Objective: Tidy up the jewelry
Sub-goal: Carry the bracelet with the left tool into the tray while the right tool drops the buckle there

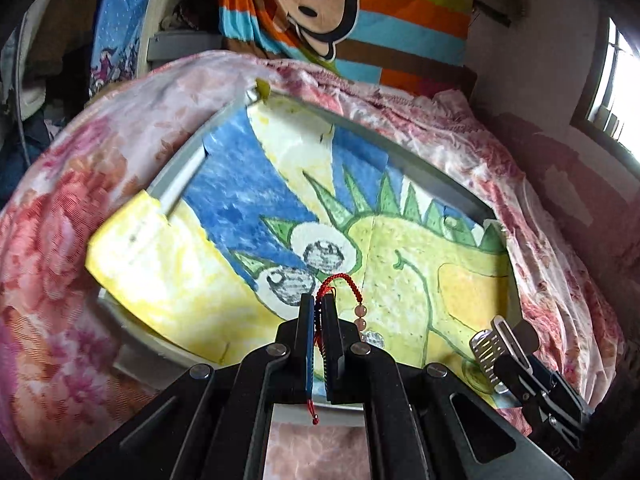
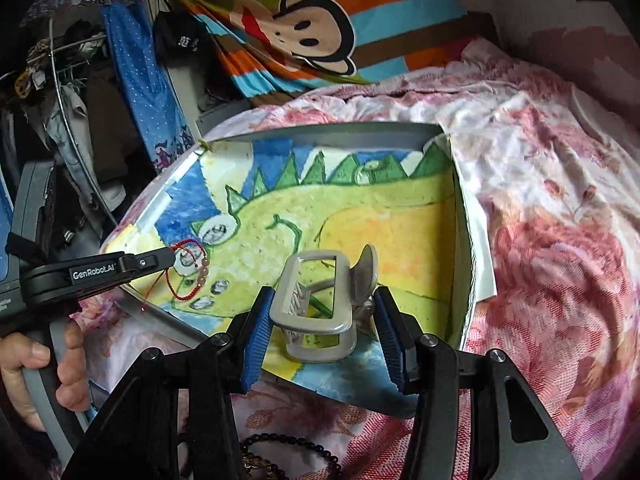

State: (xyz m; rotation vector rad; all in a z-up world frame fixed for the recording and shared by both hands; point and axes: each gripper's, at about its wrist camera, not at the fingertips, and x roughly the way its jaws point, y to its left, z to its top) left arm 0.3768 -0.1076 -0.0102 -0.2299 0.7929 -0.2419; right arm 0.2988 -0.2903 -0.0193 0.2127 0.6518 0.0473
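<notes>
- Two hand-held grippers work over one shallow grey tray (image 2: 466,240) lined with a child's crayon drawing of a green spiky creature (image 2: 280,216).
- The tray's raised rim runs along the far and right sides in the right wrist view; its near edge curves just ahead of both grippers, and the middle of the drawing lies bare between them.
- The left gripper (image 1: 319,304) has its jaws pressed together on one red cord bracelet with pale pink beads (image 1: 352,288); the cord loops out above the fingertips, the beads hang to the right, and a loose tail dangles below the jaws.
- The right gripper (image 2: 322,316) has its blue-padded jaws part-way spread and pinching one pale grey plastic claw hair clip (image 2: 320,304), held above the near part of the tray.
- One dark beaded bracelet (image 2: 288,452) lies on the bedding near the right gripper's base, outside the tray.
- The tray rests on a pink floral bedspread (image 2: 560,240).
- A striped cloth with a cartoon monkey face (image 2: 312,28) hangs behind, and a window (image 1: 616,80) shows at the far right in the left wrist view.
</notes>
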